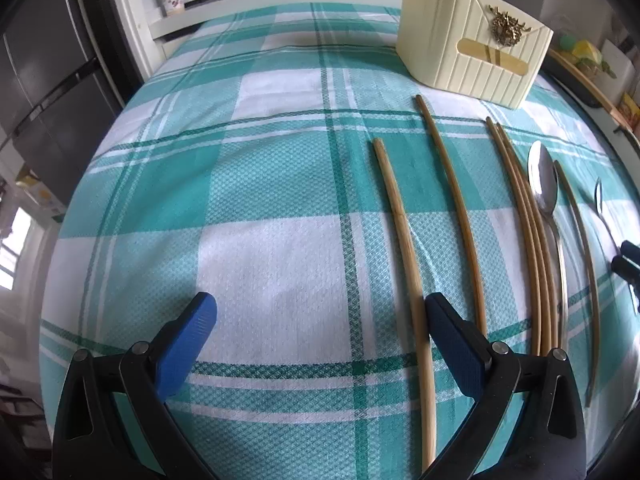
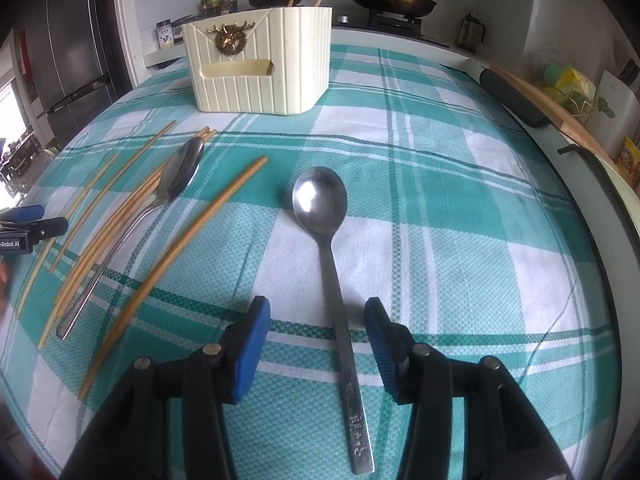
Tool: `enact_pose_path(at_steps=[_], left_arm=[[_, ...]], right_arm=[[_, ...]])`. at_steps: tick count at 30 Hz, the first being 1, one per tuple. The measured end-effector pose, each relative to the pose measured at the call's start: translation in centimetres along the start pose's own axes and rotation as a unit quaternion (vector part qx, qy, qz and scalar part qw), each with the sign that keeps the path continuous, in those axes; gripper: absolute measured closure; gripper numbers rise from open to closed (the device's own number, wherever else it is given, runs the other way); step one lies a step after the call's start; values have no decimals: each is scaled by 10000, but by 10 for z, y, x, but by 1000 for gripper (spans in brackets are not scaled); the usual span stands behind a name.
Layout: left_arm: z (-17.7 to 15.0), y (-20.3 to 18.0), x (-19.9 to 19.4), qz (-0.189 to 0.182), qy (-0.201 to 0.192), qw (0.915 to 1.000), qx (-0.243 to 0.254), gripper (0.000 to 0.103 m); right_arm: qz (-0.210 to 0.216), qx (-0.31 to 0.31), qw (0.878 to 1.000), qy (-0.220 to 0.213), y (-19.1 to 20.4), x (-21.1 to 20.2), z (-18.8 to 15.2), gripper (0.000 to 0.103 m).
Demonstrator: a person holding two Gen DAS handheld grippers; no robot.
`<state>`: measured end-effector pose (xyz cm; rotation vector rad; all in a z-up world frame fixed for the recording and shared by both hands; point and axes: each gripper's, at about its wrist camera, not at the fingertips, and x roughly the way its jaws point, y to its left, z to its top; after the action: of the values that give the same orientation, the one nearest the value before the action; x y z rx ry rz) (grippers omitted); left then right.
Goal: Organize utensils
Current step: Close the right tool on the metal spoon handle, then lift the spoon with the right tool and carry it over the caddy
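Nearest me, my right tool (image 2: 317, 312) stands open astride the handle of a steel spoon (image 2: 326, 236) that lies flat on the checked tabletop (image 2: 460, 200), its pads clear of the metal on both sides, while my left tool (image 1: 320, 308) gapes wide over bare cloth, one chopstick (image 1: 404, 248) running just beside its right finger. Farther out I see a second spoon (image 2: 176, 184) lying among the loose chopsticks (image 2: 132, 208) left of the first. Beyond them all stands the cream utensil holder (image 2: 260, 68), upright, with two sticks poking out of its top.
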<state>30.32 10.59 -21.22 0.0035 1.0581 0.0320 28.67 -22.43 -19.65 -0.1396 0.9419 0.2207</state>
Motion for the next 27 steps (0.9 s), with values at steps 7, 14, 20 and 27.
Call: enact_pose_path(at_steps=[7, 14, 20, 27], left_arm=[[16, -5, 8, -67, 219, 9996, 162, 0], [40, -26, 18, -243, 315, 9984, 400, 9], [64, -37, 24, -316, 352, 9984, 311, 31], [67, -44, 21, -276, 208, 9987, 380, 97]], right_arm=[[98, 10, 9999, 33, -8, 7, 4, 40], [170, -187, 9997, 57, -7, 23, 28, 39], [169, -174, 9997, -36, -1, 44, 55, 39], [162, -67, 9996, -216, -3, 41, 54, 67]])
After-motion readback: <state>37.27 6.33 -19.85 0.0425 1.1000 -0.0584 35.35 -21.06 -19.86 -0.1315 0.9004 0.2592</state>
